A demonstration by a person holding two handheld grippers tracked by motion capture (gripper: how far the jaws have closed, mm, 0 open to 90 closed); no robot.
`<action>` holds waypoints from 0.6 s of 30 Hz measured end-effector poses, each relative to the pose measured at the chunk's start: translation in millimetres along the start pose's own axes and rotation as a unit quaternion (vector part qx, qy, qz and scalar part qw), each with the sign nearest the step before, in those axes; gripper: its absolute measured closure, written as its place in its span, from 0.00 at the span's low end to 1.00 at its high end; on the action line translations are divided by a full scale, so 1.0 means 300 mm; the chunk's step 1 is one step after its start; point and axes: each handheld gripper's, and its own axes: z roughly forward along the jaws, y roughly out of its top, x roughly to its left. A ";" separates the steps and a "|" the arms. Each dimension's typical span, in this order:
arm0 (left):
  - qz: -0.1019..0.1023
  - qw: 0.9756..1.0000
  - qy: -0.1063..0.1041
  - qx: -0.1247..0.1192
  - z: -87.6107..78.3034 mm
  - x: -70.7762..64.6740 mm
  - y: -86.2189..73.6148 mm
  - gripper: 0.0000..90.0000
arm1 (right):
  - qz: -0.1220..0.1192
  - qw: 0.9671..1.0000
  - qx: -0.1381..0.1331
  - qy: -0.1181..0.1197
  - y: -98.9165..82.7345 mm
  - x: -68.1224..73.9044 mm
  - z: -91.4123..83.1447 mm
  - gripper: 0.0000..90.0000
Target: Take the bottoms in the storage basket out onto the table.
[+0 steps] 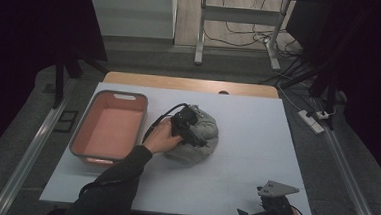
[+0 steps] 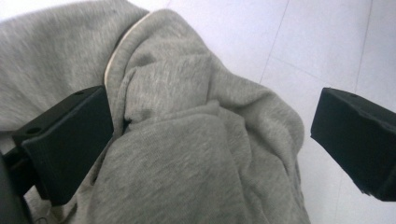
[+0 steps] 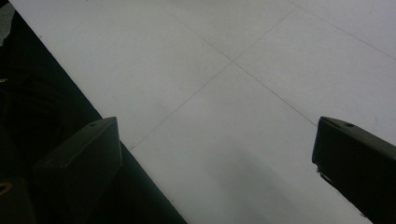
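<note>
A crumpled grey sweatshirt (image 1: 199, 135) lies in a heap at the middle of the white table top (image 1: 256, 141). My left gripper (image 1: 193, 133) rests on top of the heap, held by a hand. In the left gripper view its jaws stand wide apart over the grey fabric (image 2: 196, 140), one fingertip (image 2: 70, 140) touching a fold, and nothing is clamped. My right gripper (image 1: 267, 212) hovers at the table's front right edge. Its jaws are wide apart above the bare white surface (image 3: 224, 93) with nothing between them.
An empty orange bin with a grey rim (image 1: 143, 115) stands left of the sweatshirt. A wooden edge (image 1: 190, 83) runs along the table's far side. Metal rails (image 1: 30, 150) flank the table. Cables and a power strip (image 1: 311, 121) lie on the floor at the right.
</note>
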 end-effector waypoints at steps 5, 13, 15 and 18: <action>0.010 1.000 0.007 -0.011 -0.023 -0.013 -0.007 0.00 | -0.001 1.000 0.000 0.000 0.000 0.000 0.000 0.02; 0.017 0.999 0.016 -0.021 -0.045 -0.029 -0.031 0.00 | -0.001 1.000 0.001 -0.002 0.001 0.000 0.001 0.02; 0.009 1.000 0.012 -0.026 -0.049 -0.031 -0.038 0.00 | -0.001 1.000 0.002 -0.002 0.001 0.001 0.001 0.02; 0.002 0.999 0.007 -0.033 -0.054 -0.033 -0.050 0.00 | -0.001 1.000 0.002 -0.002 0.001 0.001 0.001 0.02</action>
